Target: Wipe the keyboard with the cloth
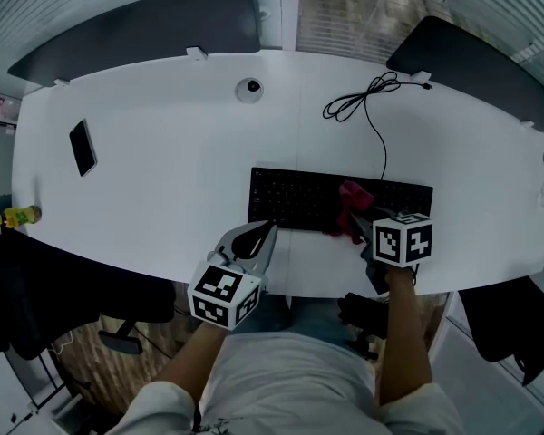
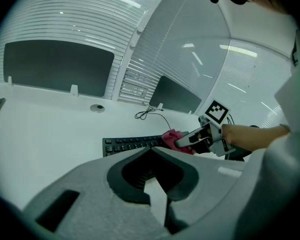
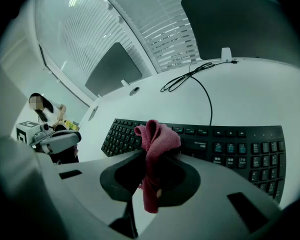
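A black keyboard (image 1: 299, 198) (image 3: 235, 151) (image 2: 127, 144) lies on the white table (image 1: 163, 198), near its front edge. My right gripper (image 1: 352, 227) (image 3: 151, 156) is shut on a pink cloth (image 1: 352, 203) (image 3: 155, 141) (image 2: 171, 135). The cloth's bunched end rests on the middle of the keyboard. The left gripper (image 1: 267, 234) (image 2: 152, 150) hovers at the keyboard's front left corner, jaws shut with nothing between them. In the left gripper view the right gripper (image 2: 187, 139) reaches in from the right.
The keyboard's coiled cable (image 1: 367, 102) runs toward the table's far edge. A dark phone (image 1: 82, 147) lies far left, a round grommet (image 1: 248, 89) sits at the back centre, and a yellow object (image 1: 20, 215) is at the left edge. Dark panels (image 1: 154, 25) stand behind the table.
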Demonstrator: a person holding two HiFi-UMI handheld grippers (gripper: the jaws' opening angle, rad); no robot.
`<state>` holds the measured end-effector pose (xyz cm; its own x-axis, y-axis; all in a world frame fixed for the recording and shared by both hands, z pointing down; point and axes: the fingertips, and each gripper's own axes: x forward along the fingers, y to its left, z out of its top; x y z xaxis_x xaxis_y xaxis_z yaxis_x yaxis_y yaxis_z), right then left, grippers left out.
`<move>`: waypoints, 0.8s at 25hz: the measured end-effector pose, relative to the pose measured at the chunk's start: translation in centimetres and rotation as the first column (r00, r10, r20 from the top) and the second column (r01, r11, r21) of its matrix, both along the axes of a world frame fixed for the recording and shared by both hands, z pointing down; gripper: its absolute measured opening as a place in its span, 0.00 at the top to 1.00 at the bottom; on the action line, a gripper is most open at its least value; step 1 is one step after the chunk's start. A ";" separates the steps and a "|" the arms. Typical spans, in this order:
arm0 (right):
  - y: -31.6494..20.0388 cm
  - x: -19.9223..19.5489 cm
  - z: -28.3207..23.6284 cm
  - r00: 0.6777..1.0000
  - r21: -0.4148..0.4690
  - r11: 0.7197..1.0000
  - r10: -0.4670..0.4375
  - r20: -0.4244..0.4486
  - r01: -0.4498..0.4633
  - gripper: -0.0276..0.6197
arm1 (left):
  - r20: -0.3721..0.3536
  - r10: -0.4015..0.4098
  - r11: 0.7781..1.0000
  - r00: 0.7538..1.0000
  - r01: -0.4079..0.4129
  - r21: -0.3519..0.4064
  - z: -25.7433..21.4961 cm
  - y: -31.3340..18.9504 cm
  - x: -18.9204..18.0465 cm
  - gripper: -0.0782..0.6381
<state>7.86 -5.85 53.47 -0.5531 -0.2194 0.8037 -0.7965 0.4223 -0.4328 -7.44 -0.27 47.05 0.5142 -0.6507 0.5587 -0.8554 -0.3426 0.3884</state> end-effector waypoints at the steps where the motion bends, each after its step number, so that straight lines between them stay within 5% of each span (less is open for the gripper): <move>1: 0.1 -0.4 0.0 1.000 -0.001 1.000 -0.006 0.001 0.006 0.87 | -0.001 -0.003 1.000 1.000 0.003 -0.001 0.0 0.1 -0.2 0.88; 20: 0.9 -8.6 0.2 0.990 -0.012 0.990 -0.141 0.023 0.142 0.87 | -0.001 -0.097 0.995 0.995 0.097 -0.002 0.3 1.4 -5.8 0.88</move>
